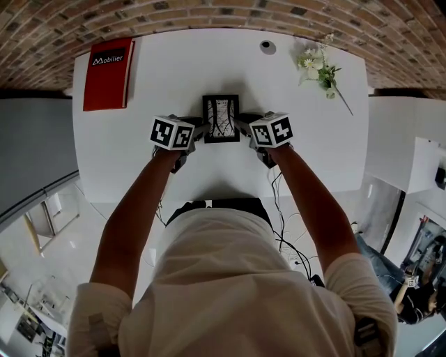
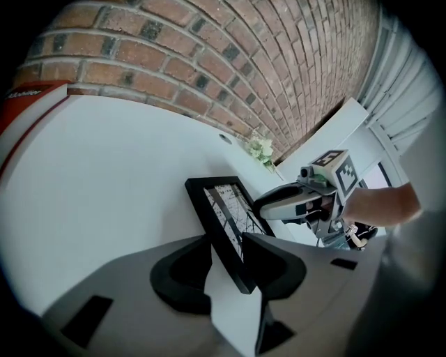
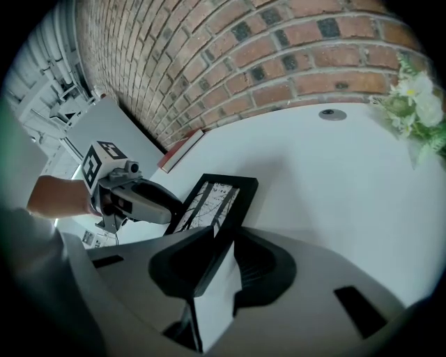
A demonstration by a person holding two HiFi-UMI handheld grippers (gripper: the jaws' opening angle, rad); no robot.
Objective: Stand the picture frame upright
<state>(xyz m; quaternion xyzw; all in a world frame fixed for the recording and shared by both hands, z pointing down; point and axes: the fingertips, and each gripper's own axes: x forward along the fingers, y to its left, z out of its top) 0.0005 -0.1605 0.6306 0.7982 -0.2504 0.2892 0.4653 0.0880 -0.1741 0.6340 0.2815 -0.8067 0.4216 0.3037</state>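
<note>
Entry: picture frame (image 1: 221, 118) is at mid-counter, held between my two tools, one on each side edge. Left gripper (image 1: 198, 131) comes in from the left. In the left gripper view its fingers (image 2: 275, 268) are closed down on the frame's black side rail, and the rail fills the narrow gap between them. Right gripper (image 1: 244, 128) mirrors this. In the right gripper view its fingers (image 3: 185, 268) are clamped on the opposite rail, with the rail's thickness the only space between them. Each tool shows in the other's view: the right one at the frame's far edge in the left gripper view, the left one likewise in the right gripper view. The frame is tilted, neither flat nor fully vertical: the head view shows its glazed face with the black-and-white print, and both gripper views show it slanting up off the white counter (image 1: 153, 77). I cannot tell whether its lower edge touches the surface. Other items noted: a red folder (image 1: 108, 73) lying flat at the far left corner, well apart from the frame; a sprig of flowers (image 1: 319, 68) at the far right; a round grommet (image 1: 267, 47) near the back edge; a brick wall (image 1: 209, 14) behind the counter.
</note>
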